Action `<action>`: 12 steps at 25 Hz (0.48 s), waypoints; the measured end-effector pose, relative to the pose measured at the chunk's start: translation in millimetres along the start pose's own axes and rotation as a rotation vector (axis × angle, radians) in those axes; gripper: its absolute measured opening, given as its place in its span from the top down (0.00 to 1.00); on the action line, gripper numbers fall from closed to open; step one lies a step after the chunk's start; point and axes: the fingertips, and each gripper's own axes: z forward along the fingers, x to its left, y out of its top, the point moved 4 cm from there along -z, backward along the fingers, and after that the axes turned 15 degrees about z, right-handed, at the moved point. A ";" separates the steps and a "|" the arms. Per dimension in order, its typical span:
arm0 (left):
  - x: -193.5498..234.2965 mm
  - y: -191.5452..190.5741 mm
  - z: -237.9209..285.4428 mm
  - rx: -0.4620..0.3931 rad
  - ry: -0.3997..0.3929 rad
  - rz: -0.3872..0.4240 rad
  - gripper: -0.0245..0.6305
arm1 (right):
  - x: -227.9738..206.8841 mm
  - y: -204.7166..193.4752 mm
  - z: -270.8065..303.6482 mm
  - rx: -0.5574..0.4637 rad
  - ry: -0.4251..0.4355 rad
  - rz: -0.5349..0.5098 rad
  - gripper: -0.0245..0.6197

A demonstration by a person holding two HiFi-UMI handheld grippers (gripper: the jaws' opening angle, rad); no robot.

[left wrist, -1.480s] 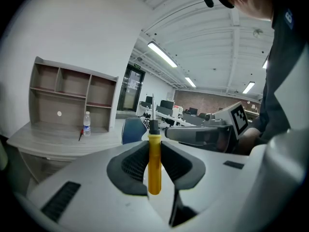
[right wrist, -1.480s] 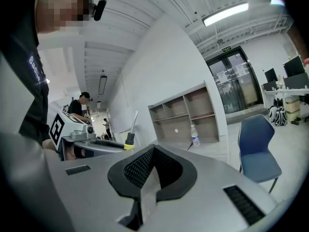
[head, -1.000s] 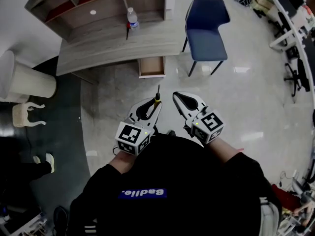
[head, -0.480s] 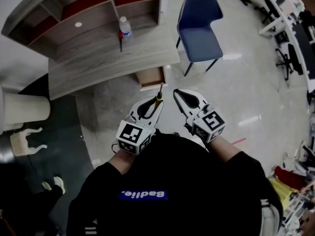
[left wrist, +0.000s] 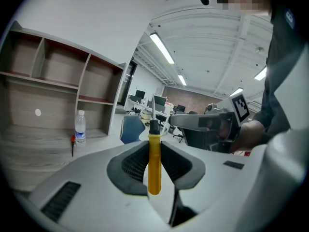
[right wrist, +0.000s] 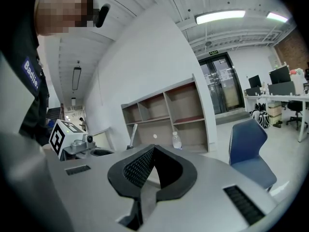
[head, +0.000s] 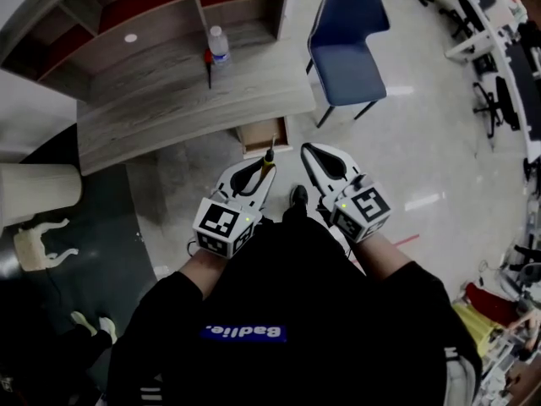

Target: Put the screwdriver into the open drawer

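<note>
A screwdriver (head: pixel 267 169) with a yellow handle (left wrist: pixel 154 170) and a steel shaft stands clamped between the pads of my left gripper (head: pixel 260 169), its tip pointing away toward the desk. In the left gripper view the jaws of this gripper (left wrist: pixel 154 146) are shut on the handle. The open drawer (head: pixel 264 134) juts out from under the desk edge, just beyond the screwdriver's tip, and looks empty. My right gripper (head: pixel 313 152) is level with the left one on its right, shut with nothing between its pads (right wrist: pixel 140 166).
The wooden desk (head: pixel 161 100) with a shelf unit carries a water bottle (head: pixel 219 45) and a small red-handled tool (head: pixel 208 59). A blue chair (head: pixel 342 45) stands to the drawer's right. A white bin (head: pixel 38 184) sits on the dark floor at left.
Both grippers and the person have moved closer to the desk; the drawer now lies just past the screwdriver's tip. The left grip on the screwdriver is unchanged, and the right gripper stays shut.
</note>
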 end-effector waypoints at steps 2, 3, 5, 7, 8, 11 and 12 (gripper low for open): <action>2.1 -2.3 5.3 0.015 0.016 -0.004 0.85 | -4.4 3.1 1.6 0.004 0.015 0.002 0.92; 2.4 -3.2 8.9 0.022 0.022 -0.002 0.85 | -7.8 4.8 1.8 0.008 0.021 0.003 0.92; 3.0 -5.6 17.7 0.036 0.036 -0.001 0.85 | -16.1 8.0 3.1 0.015 0.031 0.006 0.92; 2.6 -7.9 26.3 0.044 0.053 -0.010 0.85 | -23.6 9.6 3.9 0.019 0.043 0.011 0.92; 1.8 -10.1 30.5 0.049 0.061 -0.017 0.85 | -27.1 9.5 3.7 0.023 0.050 0.013 0.92; 1.7 -17.5 44.4 0.059 0.089 -0.041 0.85 | -40.1 8.2 3.9 0.048 0.062 0.018 0.92; 3.1 -19.9 48.8 0.061 0.098 -0.047 0.85 | -44.8 7.5 5.0 0.055 0.065 0.019 0.92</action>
